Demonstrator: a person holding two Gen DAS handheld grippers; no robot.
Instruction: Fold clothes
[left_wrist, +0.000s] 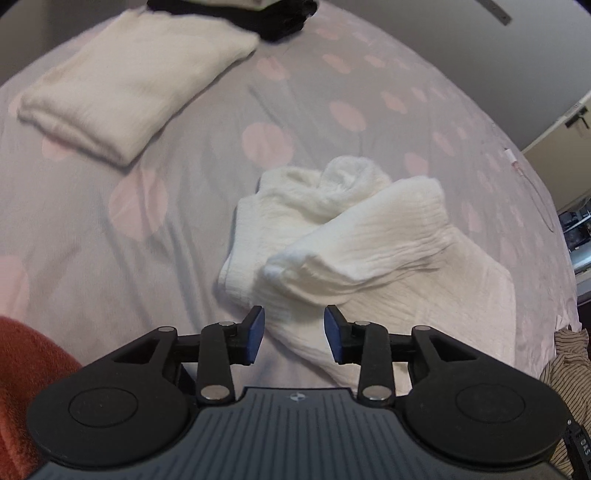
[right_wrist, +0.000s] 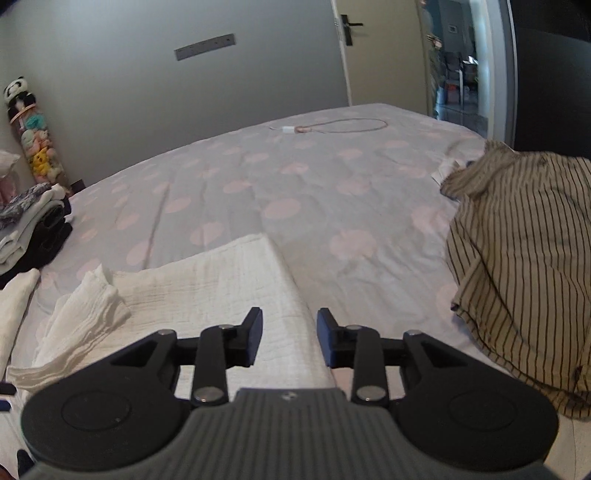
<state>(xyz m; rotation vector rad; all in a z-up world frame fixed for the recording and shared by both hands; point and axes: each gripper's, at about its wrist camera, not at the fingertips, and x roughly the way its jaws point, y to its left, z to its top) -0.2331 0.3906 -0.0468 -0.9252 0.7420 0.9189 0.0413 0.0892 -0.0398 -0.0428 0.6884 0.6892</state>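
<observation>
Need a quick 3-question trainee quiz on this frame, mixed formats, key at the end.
1. True or false: the left gripper is clamped on the crumpled white muslin cloth.
2. Which item lies to the right of the right gripper? A) folded white cloth B) beige striped shirt C) stack of dark folded clothes
3. Fill in: the neatly folded white cloth rests on a grey bedspread dotted in ____.

Key: 1 false, both grippers are open; 2 B; 3 pink.
</observation>
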